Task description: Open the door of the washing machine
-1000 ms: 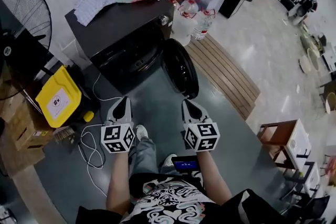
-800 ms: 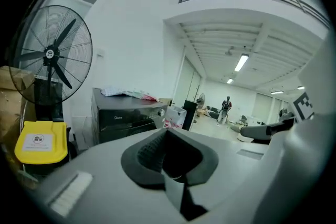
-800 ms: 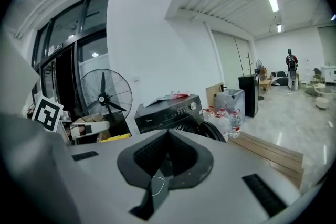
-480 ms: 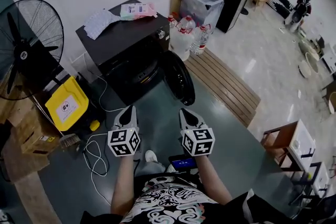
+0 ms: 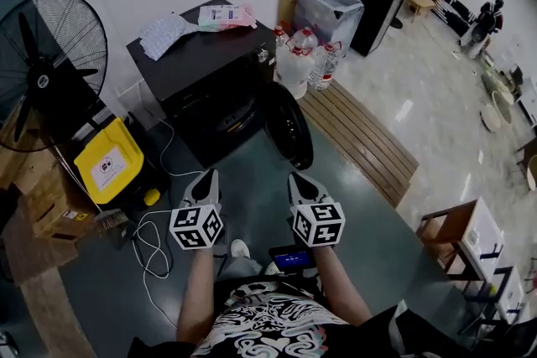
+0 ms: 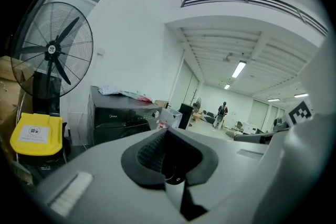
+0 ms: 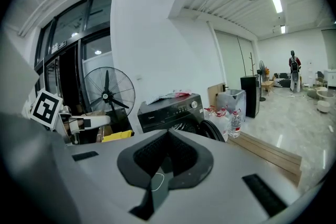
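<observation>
The black washing machine (image 5: 201, 63) stands against the white wall, with its round door (image 5: 288, 123) swung wide open to the right, edge-on towards me. Its drum opening (image 5: 225, 115) shows dark. My left gripper (image 5: 204, 180) and right gripper (image 5: 299, 182) are both shut and hold nothing. They hover side by side over the grey floor, well short of the machine. The machine (image 6: 119, 117) also shows in the left gripper view. In the right gripper view I see the machine (image 7: 170, 110) and its open door (image 7: 213, 131).
A large standing fan (image 5: 52, 46) and a yellow canister (image 5: 106, 161) are left of the machine. White cables (image 5: 149, 243) lie on the floor. Water bottles (image 5: 304, 54) and a wooden pallet (image 5: 359, 130) are to the right. Papers (image 5: 168, 31) lie on the machine's top.
Both grippers drew back from the open door and rose a little over the first half second, then kept still. The head view lifted, so more of the fan shows.
</observation>
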`<state>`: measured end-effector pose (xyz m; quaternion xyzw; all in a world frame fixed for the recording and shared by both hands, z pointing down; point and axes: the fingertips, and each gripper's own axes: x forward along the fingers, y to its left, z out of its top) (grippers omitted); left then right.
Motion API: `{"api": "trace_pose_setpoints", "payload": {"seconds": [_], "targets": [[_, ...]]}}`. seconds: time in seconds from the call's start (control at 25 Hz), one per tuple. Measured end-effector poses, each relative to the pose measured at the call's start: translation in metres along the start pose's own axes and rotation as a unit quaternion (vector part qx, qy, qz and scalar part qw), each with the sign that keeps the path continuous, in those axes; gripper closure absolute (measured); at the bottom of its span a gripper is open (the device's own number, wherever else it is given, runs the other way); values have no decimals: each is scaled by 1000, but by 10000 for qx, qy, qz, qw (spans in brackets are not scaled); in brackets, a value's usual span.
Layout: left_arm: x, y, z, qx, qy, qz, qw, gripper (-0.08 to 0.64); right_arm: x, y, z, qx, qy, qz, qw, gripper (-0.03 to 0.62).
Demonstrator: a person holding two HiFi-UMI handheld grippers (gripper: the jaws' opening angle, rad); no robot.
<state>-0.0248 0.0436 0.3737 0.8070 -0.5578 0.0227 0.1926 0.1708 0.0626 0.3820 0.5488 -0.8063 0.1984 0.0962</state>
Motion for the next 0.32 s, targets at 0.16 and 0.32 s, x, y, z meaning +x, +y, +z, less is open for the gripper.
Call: {"api": "trace_pose_setpoints", "payload": {"seconds": [0.16, 0.32], "targets": [[-4, 4, 2, -97, -84, 57, 9999, 558, 0, 3, -2, 5, 23, 70, 10000, 591], [-2, 7, -1, -12, -35, 194, 9998, 558, 1, -1, -3, -16, 35, 95, 9999, 591]]}}
